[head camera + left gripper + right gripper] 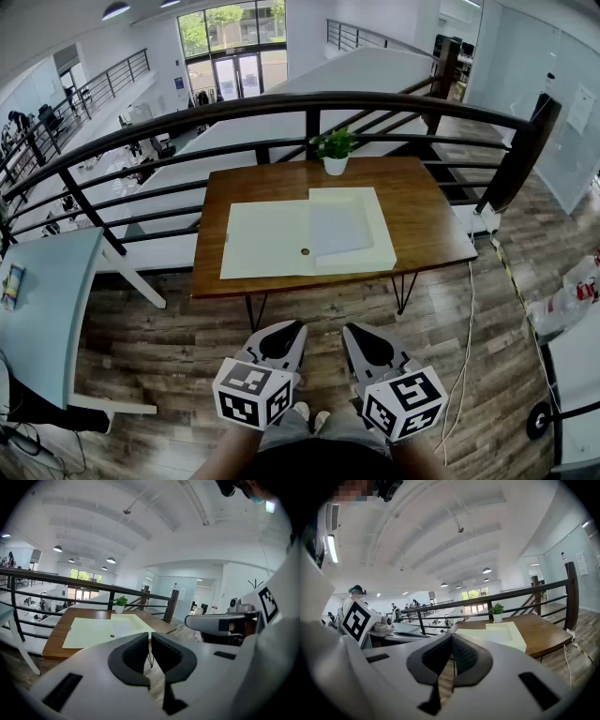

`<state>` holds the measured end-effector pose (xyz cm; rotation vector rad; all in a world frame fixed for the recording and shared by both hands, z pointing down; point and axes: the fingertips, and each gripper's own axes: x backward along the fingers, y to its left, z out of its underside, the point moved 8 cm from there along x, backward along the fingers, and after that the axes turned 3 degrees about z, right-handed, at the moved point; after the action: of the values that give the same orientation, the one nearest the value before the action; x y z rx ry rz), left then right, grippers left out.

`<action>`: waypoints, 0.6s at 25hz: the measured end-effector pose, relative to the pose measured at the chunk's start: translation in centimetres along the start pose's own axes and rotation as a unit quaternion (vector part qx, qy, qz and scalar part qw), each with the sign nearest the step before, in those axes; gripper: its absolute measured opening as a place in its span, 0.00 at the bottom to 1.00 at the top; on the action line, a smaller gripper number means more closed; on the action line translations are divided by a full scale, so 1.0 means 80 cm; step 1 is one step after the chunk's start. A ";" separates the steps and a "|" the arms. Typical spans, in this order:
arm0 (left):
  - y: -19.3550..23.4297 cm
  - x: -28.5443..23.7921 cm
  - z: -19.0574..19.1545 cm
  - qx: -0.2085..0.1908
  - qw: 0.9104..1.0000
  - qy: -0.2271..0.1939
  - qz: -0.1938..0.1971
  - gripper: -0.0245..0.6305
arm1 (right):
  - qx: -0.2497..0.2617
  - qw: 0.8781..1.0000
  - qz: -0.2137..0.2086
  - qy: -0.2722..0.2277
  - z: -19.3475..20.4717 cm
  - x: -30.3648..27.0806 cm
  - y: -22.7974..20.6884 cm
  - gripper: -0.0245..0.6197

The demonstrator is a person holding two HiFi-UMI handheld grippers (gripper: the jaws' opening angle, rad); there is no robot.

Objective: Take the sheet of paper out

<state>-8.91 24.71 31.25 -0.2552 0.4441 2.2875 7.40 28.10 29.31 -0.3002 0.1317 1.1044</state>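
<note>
Left gripper first: we've got its jaws nearly closed, just a thin sliver of daylight between the ribbed pads and nothing in there. Same deal with the right gripper, pads pretty much meeting at the tips, nothing held. In the head view both of them hang side by side low in the frame over the wood-plank floor, marker cubes facing up at us, both pointing toward the wooden table but well short of its near edge. The sheet of paper lies flat inside a shallow cream box on the right half of the tabletop, looking a bit whiter than the box around it. Butted up against the box's left side is a flat cream panel, and there's a small brown round spot near where the two meet; we can't tell if it's a hole or something lying on top. Behind the box, at the far edge of the table, stands a little potted plant in a white pot, apart from the box. A dark railing runs just past the table, and a pale blue table shows at the left.
</note>
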 end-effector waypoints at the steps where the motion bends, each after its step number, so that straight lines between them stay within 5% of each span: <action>1: 0.001 0.000 0.002 -0.002 1.000 0.003 0.004 0.08 | -0.004 1.000 -0.003 -0.001 0.000 -0.001 0.001 0.08; 15: 0.002 -0.003 0.007 0.003 1.000 0.002 0.006 0.08 | -0.021 1.000 -0.011 0.000 0.003 0.001 -0.008 0.08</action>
<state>-8.88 24.63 31.89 -0.2555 0.4565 2.2973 7.96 28.00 29.66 -0.3390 0.1049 1.0871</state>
